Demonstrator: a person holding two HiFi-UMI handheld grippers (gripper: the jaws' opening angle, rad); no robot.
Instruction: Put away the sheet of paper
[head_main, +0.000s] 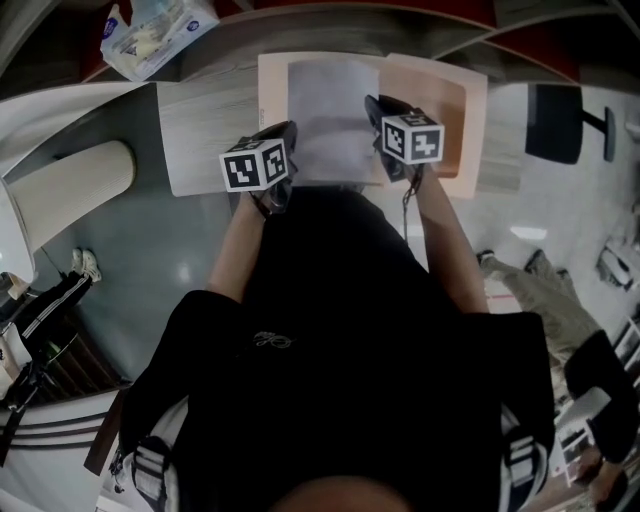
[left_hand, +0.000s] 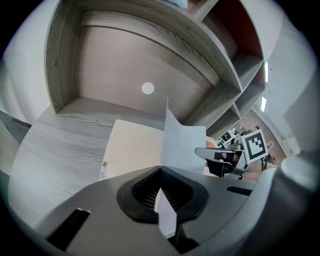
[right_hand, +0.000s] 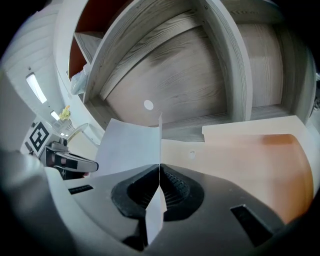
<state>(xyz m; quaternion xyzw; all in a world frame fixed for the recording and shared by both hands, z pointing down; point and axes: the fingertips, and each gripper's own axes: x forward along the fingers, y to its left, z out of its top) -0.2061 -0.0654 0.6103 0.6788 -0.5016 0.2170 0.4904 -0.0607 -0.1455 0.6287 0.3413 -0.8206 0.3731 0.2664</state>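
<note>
A white sheet of paper (head_main: 330, 120) is held by its two side edges above an open folder (head_main: 445, 110) lying on the grey wooden shelf (head_main: 200, 130). My left gripper (head_main: 288, 135) is shut on the sheet's left edge and my right gripper (head_main: 373, 105) is shut on its right edge. In the left gripper view the sheet (left_hand: 182, 145) rises edge-on out of the shut jaws of the left gripper (left_hand: 160, 172), with the right gripper (left_hand: 220, 155) beyond it. The right gripper view shows the sheet (right_hand: 127, 145) pinched in the right gripper (right_hand: 159, 167), over the folder's cream and orange pages (right_hand: 250, 150).
The shelf compartment has a wood-grain back wall with a white round dot (left_hand: 147, 88) and side walls close by. A plastic bag of items (head_main: 155, 25) lies at the upper left. A black chair (head_main: 560, 120) stands on the floor to the right, and a cream cushion (head_main: 70, 185) to the left.
</note>
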